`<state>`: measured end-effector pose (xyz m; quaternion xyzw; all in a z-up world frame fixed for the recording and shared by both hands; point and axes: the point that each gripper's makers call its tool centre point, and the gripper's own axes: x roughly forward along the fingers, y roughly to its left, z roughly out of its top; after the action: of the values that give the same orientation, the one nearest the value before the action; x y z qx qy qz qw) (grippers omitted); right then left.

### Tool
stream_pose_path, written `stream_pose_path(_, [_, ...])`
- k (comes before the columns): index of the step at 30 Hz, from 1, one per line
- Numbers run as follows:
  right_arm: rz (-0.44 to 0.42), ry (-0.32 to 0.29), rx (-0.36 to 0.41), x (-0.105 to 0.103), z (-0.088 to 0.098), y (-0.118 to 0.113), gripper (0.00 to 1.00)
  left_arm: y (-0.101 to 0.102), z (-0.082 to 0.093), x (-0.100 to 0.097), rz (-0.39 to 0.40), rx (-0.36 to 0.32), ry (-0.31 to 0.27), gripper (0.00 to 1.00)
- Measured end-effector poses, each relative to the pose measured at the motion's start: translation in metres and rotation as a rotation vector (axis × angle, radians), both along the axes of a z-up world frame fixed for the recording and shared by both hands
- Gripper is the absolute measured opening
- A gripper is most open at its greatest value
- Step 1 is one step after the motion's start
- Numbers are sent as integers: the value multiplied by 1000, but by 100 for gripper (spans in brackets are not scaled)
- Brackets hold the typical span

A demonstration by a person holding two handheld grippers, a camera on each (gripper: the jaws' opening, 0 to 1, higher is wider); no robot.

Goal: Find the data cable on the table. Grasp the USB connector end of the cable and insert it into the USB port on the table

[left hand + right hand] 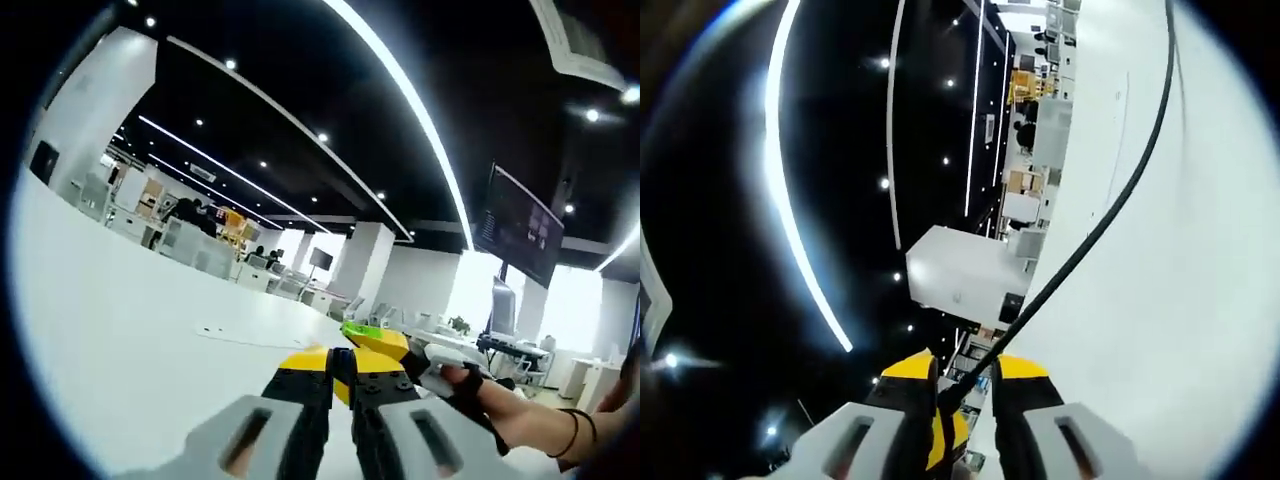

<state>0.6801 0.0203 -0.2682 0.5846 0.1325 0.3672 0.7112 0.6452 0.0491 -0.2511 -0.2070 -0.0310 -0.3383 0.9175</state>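
The right gripper [966,385] has its fingers clamped on the black data cable [1090,225], which stretches ahead over the wide white desk [1200,300]. The desk's edge lies left of the fingers. The left gripper [342,372] has its fingers closed and empty.

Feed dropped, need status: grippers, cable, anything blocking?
Right gripper shut on cable. Left gripper shut, empty, over table. No obstruction seen.

Your right gripper [965,385] has the cable [1110,200] between its jaws, and from there the cable runs away across the surface [1200,300]. In the left gripper view, your right hand [500,405] sits just right of your left gripper [342,375].
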Motion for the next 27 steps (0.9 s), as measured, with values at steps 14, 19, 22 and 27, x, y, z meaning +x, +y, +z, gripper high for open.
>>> stream_pose_path(14, [-21, 16, 5, 2, -3, -7, 16, -10, -1, -6, -80, -107, 44, 6])
stream_pose_path(19, [-28, 10, -11, 1, -2, -7, 16, -11, -2, -7, -98, -144, 62, 6])
stream_pose_path(22, [-32, 7, -5, 1, 0, -9, 15, -12, -1, -8, -112, -172, 74, 6])
stream_pose_path(27, [-41, 12, -12, 1, 0, -12, 14, -15, -4, -9, -121, -161, 77, 6])
